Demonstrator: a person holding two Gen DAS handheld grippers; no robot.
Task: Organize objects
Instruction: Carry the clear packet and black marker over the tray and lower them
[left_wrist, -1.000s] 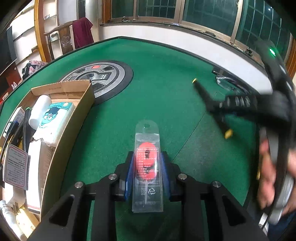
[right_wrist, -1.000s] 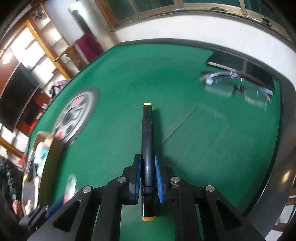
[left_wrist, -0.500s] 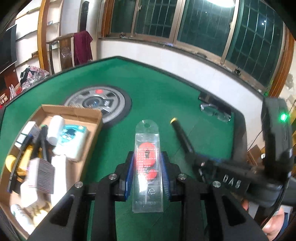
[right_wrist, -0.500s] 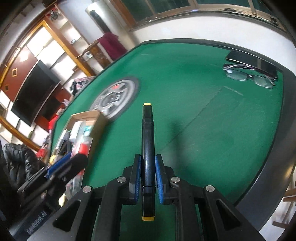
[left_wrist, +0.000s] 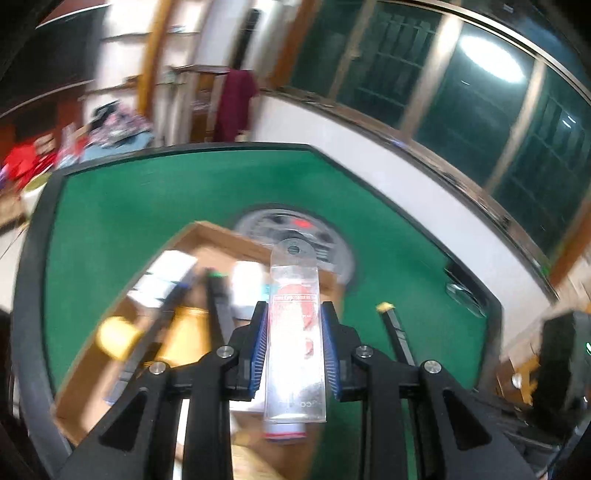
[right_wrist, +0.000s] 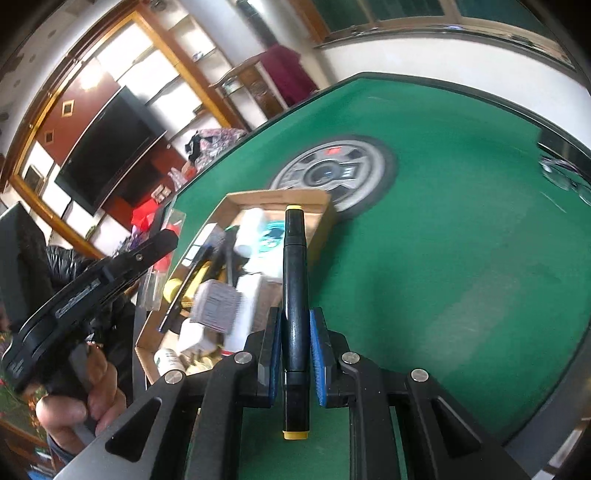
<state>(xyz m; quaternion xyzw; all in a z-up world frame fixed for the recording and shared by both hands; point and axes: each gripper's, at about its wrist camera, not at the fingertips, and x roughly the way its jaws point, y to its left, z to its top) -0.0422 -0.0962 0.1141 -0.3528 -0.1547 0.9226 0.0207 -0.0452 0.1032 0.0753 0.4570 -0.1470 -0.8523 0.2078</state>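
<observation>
My left gripper (left_wrist: 293, 345) is shut on a clear plastic packet with red contents (left_wrist: 294, 332) and holds it above the open cardboard box (left_wrist: 207, 236). My right gripper (right_wrist: 294, 347) is shut on a black marker with yellow ends (right_wrist: 294, 280), its tip over the near right edge of the cardboard box (right_wrist: 273, 197). The marker also shows at the right of the left wrist view (left_wrist: 397, 334). The left gripper appears at the left of the right wrist view (right_wrist: 110, 269). The box holds several items, blurred by motion.
The green felt table (right_wrist: 461, 240) has a round grey centre panel (right_wrist: 332, 173) just beyond the box. Eyeglasses (left_wrist: 463, 293) lie near the far right edge. A black raised rim (left_wrist: 33, 258) borders the table.
Both grippers have swung left toward the cardboard box, each still holding its object. The left gripper now hovers over the box; the marker tip now reaches over the box's edge.
</observation>
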